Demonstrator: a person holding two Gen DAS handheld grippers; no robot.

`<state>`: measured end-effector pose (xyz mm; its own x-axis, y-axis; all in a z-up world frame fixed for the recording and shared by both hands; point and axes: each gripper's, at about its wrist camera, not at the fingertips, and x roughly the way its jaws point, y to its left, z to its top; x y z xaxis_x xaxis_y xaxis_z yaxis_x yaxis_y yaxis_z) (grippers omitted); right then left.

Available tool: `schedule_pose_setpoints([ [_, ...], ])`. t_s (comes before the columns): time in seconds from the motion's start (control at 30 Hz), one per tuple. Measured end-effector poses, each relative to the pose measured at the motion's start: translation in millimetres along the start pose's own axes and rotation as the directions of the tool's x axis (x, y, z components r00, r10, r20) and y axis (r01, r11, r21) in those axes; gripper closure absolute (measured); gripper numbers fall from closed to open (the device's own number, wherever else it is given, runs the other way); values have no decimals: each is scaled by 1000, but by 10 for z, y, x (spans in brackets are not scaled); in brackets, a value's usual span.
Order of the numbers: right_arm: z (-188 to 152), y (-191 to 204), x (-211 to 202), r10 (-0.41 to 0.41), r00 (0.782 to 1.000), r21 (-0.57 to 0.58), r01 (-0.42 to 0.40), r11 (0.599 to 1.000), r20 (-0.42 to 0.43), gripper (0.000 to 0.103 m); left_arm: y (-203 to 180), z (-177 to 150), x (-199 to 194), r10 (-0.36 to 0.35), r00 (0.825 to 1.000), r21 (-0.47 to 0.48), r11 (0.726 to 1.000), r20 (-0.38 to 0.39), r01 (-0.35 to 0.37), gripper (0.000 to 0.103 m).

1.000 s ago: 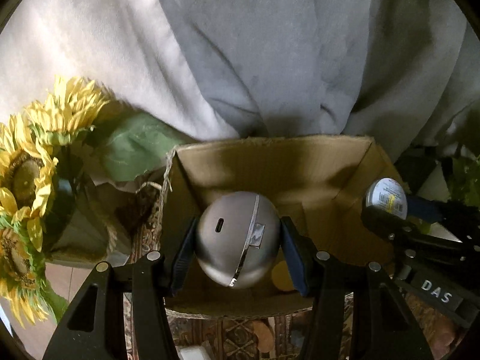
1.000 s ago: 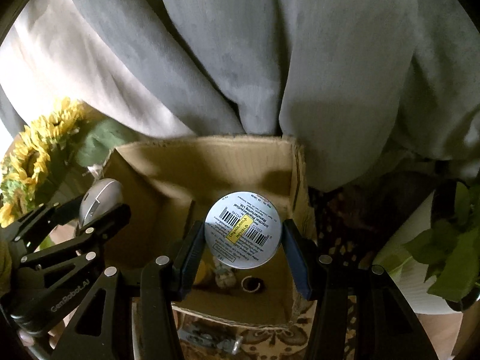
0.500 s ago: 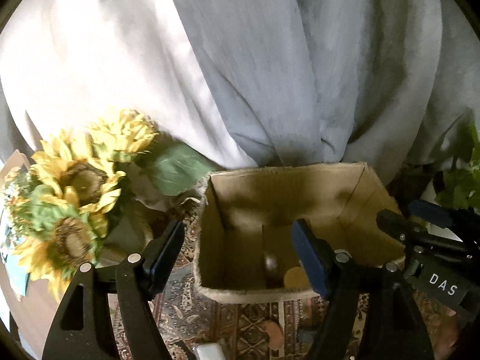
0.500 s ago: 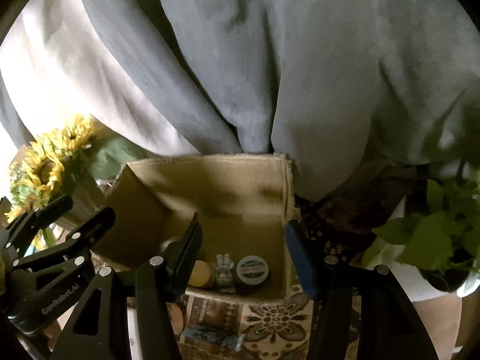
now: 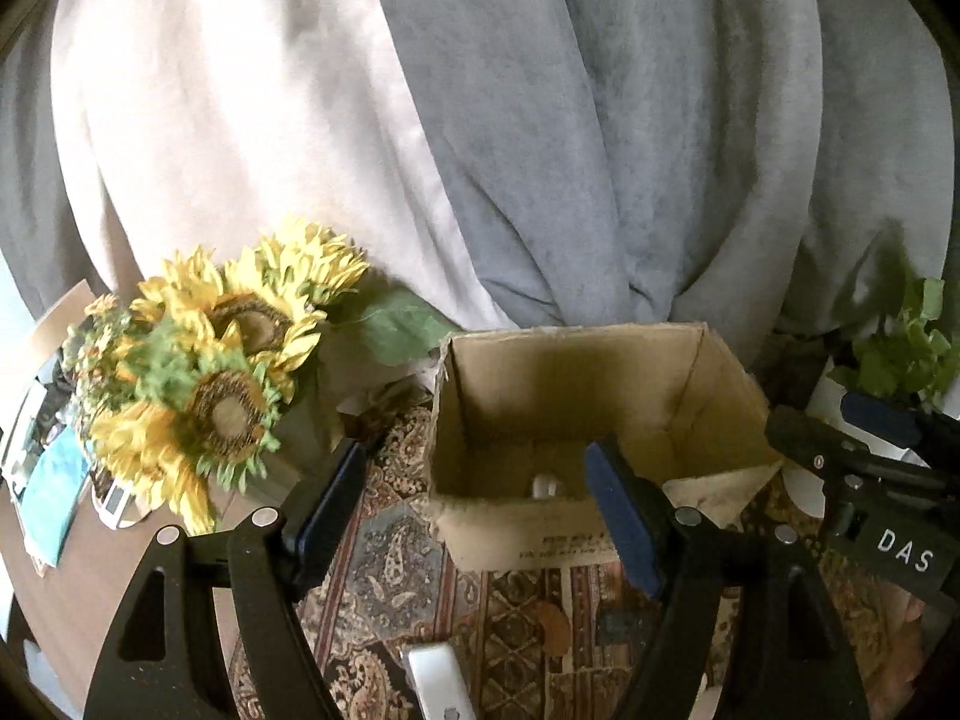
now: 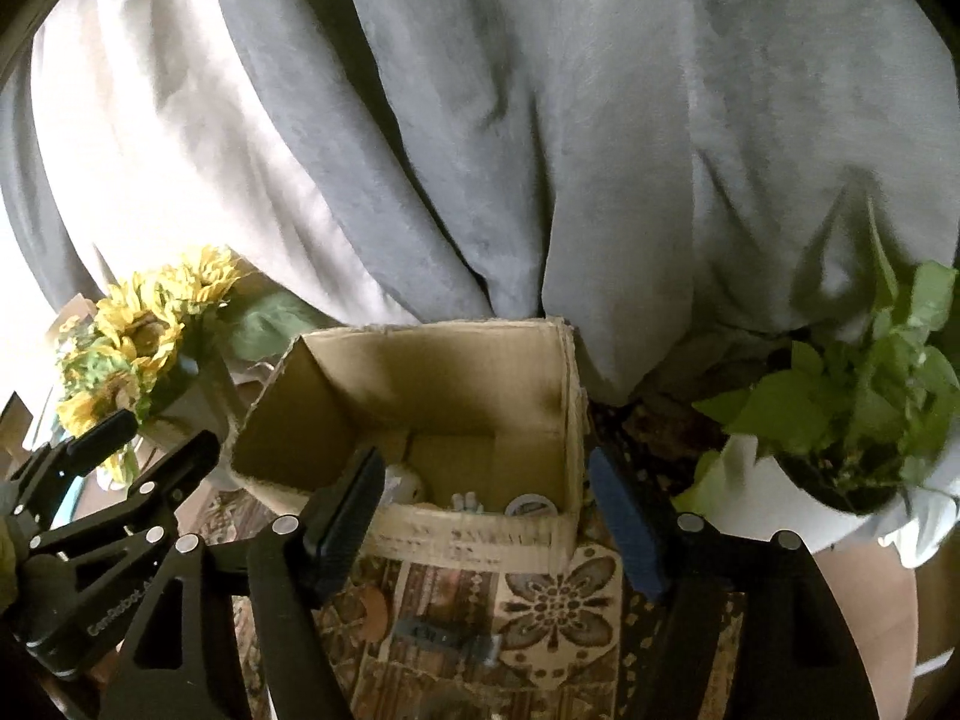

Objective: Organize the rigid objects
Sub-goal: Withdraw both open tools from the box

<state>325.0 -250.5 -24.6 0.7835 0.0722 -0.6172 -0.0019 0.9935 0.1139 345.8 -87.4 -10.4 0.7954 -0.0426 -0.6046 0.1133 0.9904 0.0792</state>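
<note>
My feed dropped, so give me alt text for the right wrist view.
The right gripper, jaws opening and empty, faces an open cardboard box holding a few small items. Sunflowers stand left, a potted plant right, before a grey curtain.

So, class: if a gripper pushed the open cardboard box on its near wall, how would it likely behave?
The cardboard box probably slides rather than tips: it sits broad and flat on the patterned cloth. Its thin walls with worn edges may buckle. It seems light, with only a few small items inside.

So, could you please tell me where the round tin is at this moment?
In the right wrist view, the round tin lies inside the cardboard box, at its near right corner, beside a small figurine.
</note>
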Motion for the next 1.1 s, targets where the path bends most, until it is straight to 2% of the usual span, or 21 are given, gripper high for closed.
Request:
schedule_pose_setpoints([
  [0.43,-432,100,-202,-17,999,23,16,1000,41,25,74,-484,-73,5,1000,-4,1000,-18,-5,27],
  [0.77,-780,64,0,5,999,69,-1,998,-51,25,42,-809,19,15,999,36,999,-52,-13,27],
  [1.1,-981,89,130,26,994,77,-18,997,-103,25,33,-1051,166,-4,995,42,999,-97,8,28],
])
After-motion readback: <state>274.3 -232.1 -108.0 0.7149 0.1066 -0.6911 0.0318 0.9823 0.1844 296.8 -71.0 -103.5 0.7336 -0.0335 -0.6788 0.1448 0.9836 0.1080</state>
